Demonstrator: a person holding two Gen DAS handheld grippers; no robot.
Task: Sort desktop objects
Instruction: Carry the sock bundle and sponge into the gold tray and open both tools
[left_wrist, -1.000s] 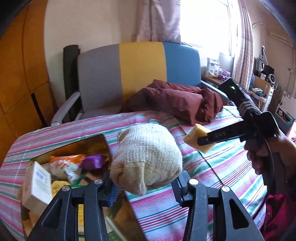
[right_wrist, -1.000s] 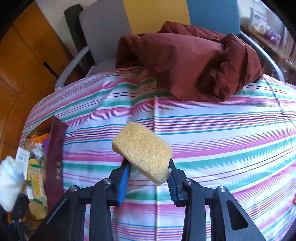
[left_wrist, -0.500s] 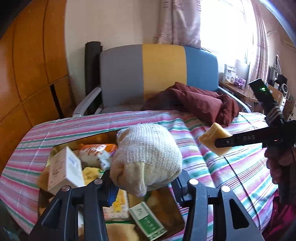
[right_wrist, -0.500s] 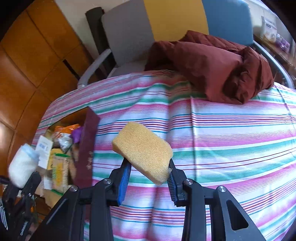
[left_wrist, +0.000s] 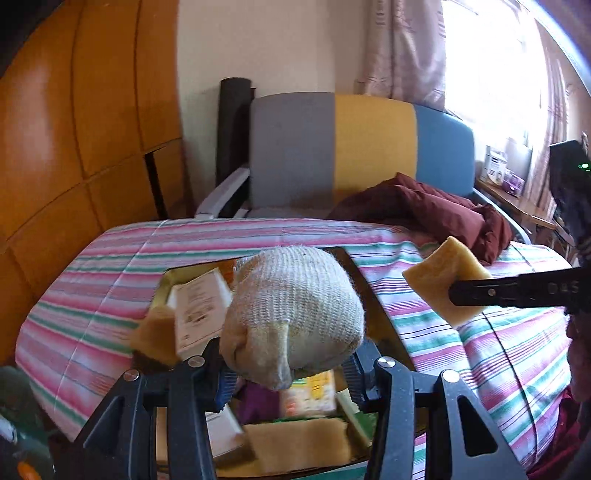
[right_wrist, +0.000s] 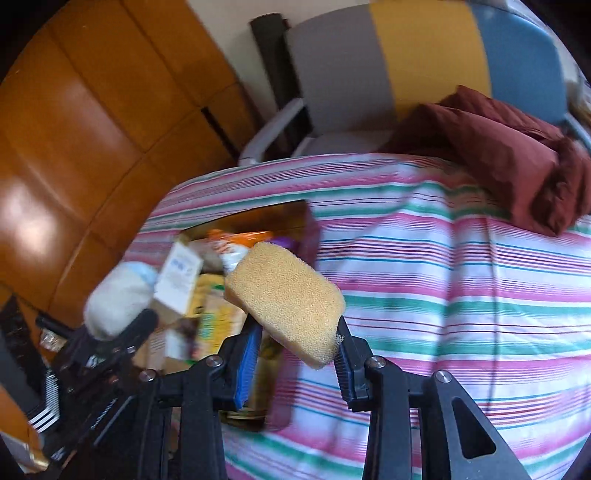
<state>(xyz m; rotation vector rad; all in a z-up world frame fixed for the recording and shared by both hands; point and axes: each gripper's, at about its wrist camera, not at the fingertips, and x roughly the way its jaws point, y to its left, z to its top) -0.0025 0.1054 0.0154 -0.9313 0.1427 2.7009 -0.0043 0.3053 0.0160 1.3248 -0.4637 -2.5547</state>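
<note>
My left gripper (left_wrist: 288, 363) is shut on a rolled cream knitted cloth (left_wrist: 295, 314) and holds it above an open box (left_wrist: 166, 280) full of packets on the striped tablecloth. My right gripper (right_wrist: 295, 345) is shut on a yellow sponge (right_wrist: 284, 299), held in the air by the box's right side (right_wrist: 306, 221). The sponge (left_wrist: 443, 280) and right gripper also show at the right of the left wrist view. The left gripper with the cloth (right_wrist: 118, 299) shows at the left of the right wrist view.
The box holds a white carton (left_wrist: 199, 310), an orange packet (right_wrist: 236, 240), a purple packet (left_wrist: 258, 400) and a sponge (left_wrist: 299, 443). A maroon cloth bundle (left_wrist: 424, 214) lies at the table's far right. A grey, yellow and blue chair (left_wrist: 351, 147) stands behind the table.
Both grippers have moved left toward the box with their loads. The box now lies directly under the left gripper, and the sponge is close to the box's right side.
</note>
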